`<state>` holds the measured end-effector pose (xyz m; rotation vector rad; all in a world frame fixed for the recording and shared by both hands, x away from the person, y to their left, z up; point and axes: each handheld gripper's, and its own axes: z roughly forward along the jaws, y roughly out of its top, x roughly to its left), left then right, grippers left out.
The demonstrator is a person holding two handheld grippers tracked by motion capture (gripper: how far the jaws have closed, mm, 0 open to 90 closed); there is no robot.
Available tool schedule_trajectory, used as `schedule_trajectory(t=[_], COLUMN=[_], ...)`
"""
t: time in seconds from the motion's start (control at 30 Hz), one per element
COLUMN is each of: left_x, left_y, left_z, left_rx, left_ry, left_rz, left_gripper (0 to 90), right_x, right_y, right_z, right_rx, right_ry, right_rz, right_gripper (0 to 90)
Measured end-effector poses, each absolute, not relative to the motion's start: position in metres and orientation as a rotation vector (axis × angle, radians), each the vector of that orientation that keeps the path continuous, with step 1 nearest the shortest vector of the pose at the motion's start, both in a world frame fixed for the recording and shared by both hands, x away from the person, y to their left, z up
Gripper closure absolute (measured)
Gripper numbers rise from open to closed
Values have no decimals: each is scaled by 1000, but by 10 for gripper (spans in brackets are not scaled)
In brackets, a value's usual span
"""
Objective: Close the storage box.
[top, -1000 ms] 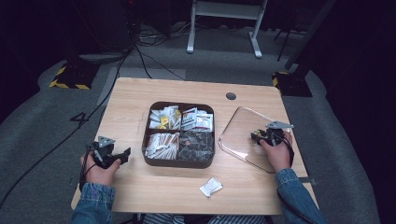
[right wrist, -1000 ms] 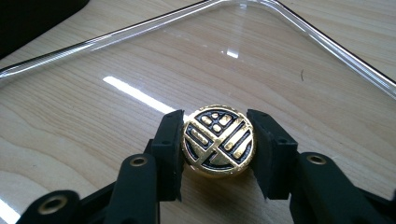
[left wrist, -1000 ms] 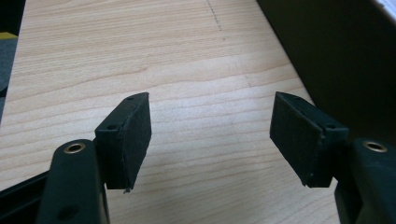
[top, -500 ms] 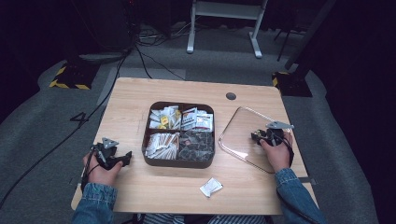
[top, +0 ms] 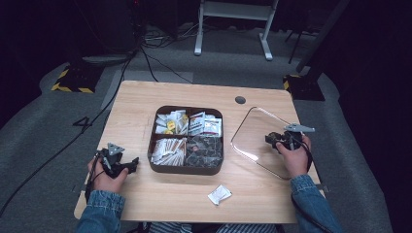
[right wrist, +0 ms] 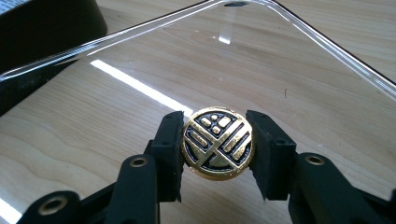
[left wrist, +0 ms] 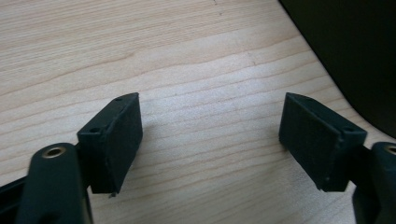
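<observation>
While the right gripper (right wrist: 217, 149) pinches the round gold-and-black knob (right wrist: 217, 143) of the clear glass lid (top: 260, 138), which rests on the table (top: 160, 204) right of the dark compartment tray (top: 186, 139), the left gripper (left wrist: 210, 140) has just been opening, nothing between its jaws. No lettering is legible on the knob or sachets (top: 204, 124).

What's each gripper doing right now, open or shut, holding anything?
Left gripper: open, jaws have just been opening, nothing between them, over bare table.
Right gripper: shut on the gold knob of the clear lid.
</observation>
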<state>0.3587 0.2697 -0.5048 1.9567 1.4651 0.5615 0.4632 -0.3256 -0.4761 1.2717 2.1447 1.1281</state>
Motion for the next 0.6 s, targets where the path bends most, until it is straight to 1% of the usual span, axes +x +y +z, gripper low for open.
schedule_trajectory(t=[0.1,0.6], left_x=[361,363], left_y=[268,268], left_z=[-505,-505], left_rx=[1987,1985], left_ry=[1442,1444], left_rz=[546,546], left_gripper=[143,139], right_x=[462,449], right_y=[-327,-324], right_z=[-470,-438], right_rx=[1268,1215], right_ry=[2160,2158], right_rz=[1140,1192], right_gripper=[593,593])
